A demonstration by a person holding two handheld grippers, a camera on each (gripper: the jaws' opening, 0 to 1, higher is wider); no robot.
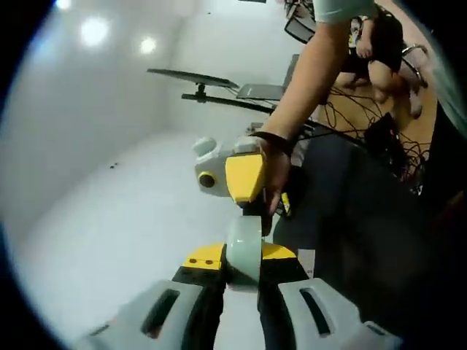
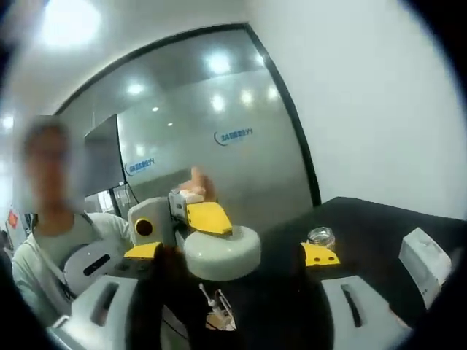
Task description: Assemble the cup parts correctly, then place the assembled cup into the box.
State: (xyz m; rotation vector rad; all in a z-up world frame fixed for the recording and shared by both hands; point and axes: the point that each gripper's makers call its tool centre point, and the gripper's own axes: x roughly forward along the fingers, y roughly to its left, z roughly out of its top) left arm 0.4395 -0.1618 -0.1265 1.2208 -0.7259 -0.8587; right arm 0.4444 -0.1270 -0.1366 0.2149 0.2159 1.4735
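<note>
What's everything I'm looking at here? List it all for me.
cup part: one, pale green, between the left gripper's jaws
jar: one, clear glass, on the table
box: one, white, on the table to the right of the jar in the right gripper view
table: one, black, under the jar and box
cables: a tangle, black, on the wooden floor
person: one, grey top, behind the grippers
left gripper: grey, yellow pads, shut on the cup part
right gripper: grey, yellow pads, jaws apart
hand: one, holding the right gripper

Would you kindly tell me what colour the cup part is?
Pale mint green cup part, best in the left gripper view.
</note>
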